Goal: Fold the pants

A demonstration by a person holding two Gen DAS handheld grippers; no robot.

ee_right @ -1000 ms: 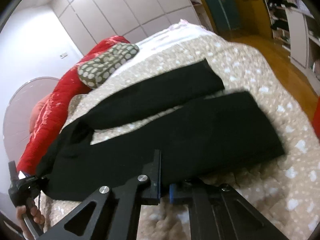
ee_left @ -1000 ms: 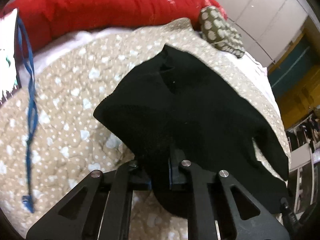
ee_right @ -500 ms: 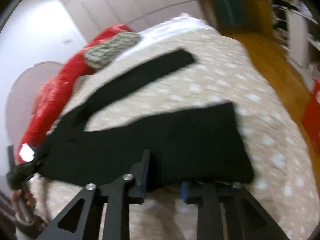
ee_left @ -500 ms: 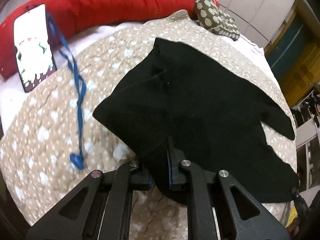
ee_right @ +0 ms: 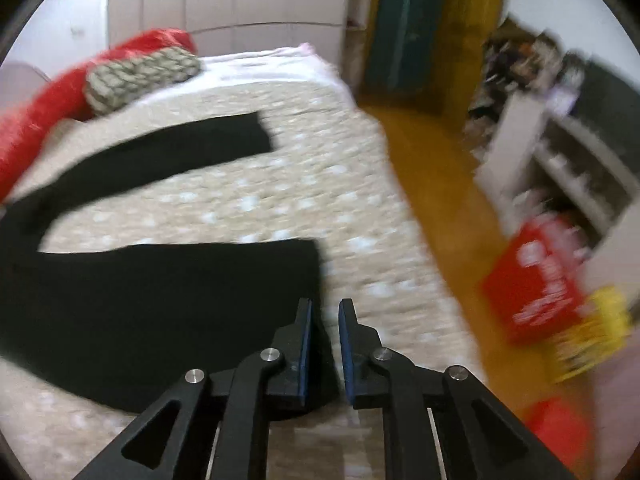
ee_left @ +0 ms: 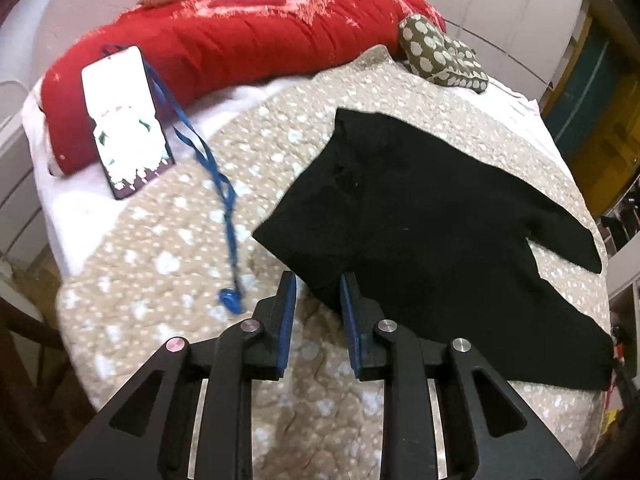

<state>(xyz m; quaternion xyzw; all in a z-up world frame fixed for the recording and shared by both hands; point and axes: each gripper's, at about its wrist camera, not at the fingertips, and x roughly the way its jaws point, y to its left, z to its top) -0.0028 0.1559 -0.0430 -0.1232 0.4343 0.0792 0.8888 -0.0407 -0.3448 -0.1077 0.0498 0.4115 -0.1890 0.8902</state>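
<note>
1. Black pants (ee_left: 420, 216) are lying flat on the bed's tan spotted quilt (ee_left: 168, 264), waist end toward the left gripper, legs splayed apart in a V.
2. Left gripper (ee_left: 318, 284): its fingers are spreading open right now, with a corner of the waist fabric sitting in the gap, not pinched.
3. Right gripper (ee_right: 325, 308): fingers are closing, blue pads not quite meeting. The hem corner of the near pant leg (ee_right: 160, 304) sits just beside the left finger; the view's blurry, looks like nothing is clamped.
4. Other stuff on the bed: red comforter (ee_left: 248, 36) bunched at the back, a dotted olive pillow (ee_left: 440, 56), and a phone (ee_left: 124, 120) with a blue lanyard (ee_left: 224, 208) trailing over the quilt.
</note>
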